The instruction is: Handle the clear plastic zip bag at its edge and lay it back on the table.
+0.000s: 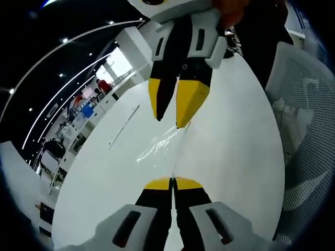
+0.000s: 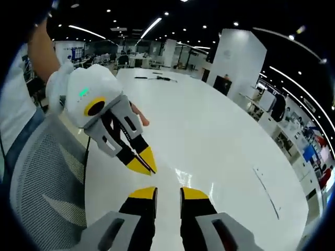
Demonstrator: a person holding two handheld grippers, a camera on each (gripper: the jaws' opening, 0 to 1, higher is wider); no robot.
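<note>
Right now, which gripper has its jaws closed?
The left gripper: its yellow tips press together with no gap. The right gripper shows a clear gap between its tips.

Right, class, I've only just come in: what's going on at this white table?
A person holds a claw in each hand over a white table. A clear plastic zip bag lies mostly flat on it between the two claws. The left claw is shut and seems to pinch the bag's near edge, where a crease runs into its tips. The right claw is open, pointing at the bag from the opposite side and gripping nothing. A mesh chair stands beside the table.
</note>
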